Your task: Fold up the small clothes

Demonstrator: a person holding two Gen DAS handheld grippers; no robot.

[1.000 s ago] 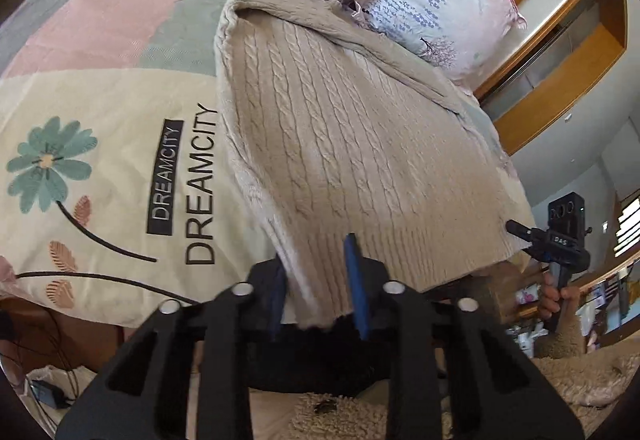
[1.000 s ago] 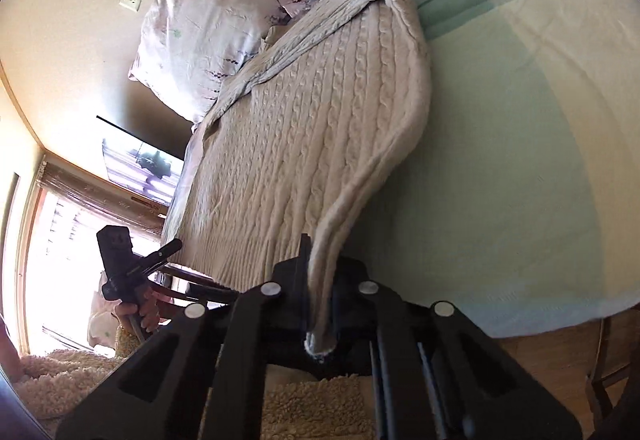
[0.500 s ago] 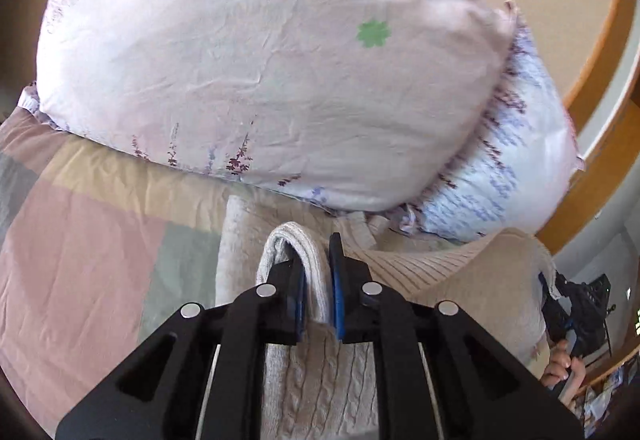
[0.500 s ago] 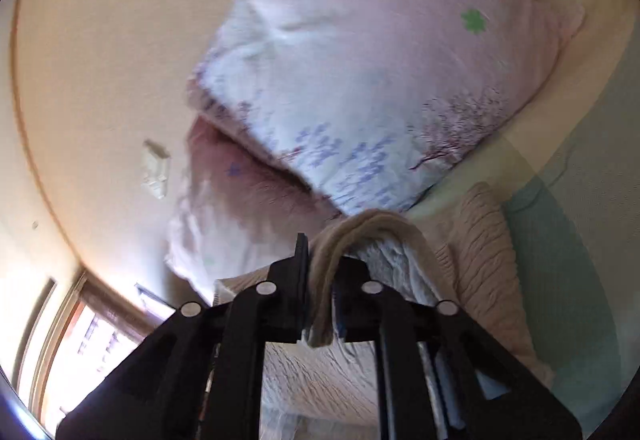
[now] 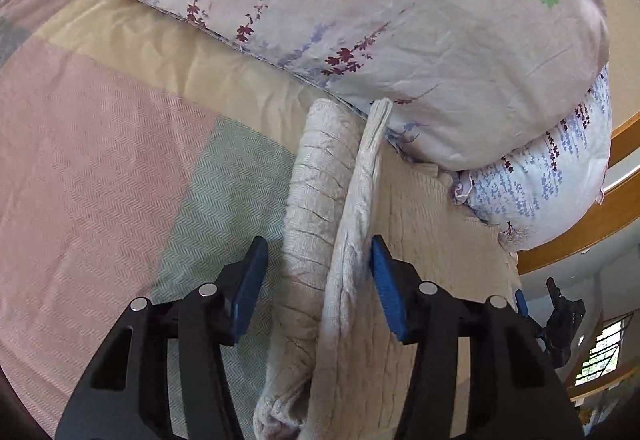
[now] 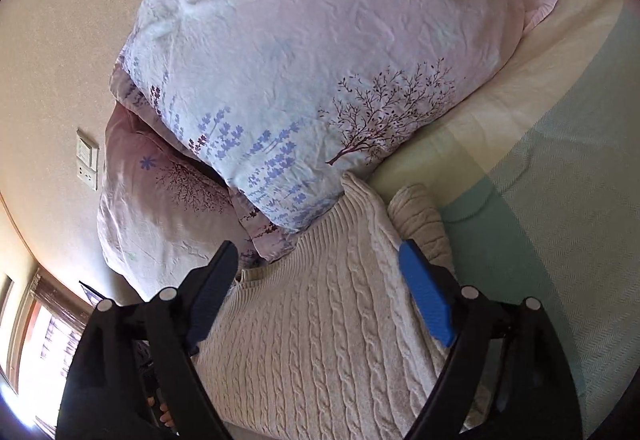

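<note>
A cream cable-knit sweater (image 6: 320, 324) lies folded over on the bed, its far edge against the pillows. It also shows in the left wrist view (image 5: 316, 224), where a raised fold of it stands between the blue pads. My left gripper (image 5: 316, 260) is open, its jaws on either side of that fold without pinching it. My right gripper (image 6: 320, 264) is open wide just above the sweater's top layer and holds nothing.
Two floral pillows (image 6: 304, 51) are stacked at the head of the bed, touching the sweater. The pastel patchwork bedspread (image 5: 100, 167) extends to the left. A wooden headboard (image 5: 592, 232) and a wall switch (image 6: 87, 163) stand behind.
Both grippers carried the sweater's near hem up to the pillows, folding it over. Both jaws, shut on the knit half a second ago, have now opened and let go.
</note>
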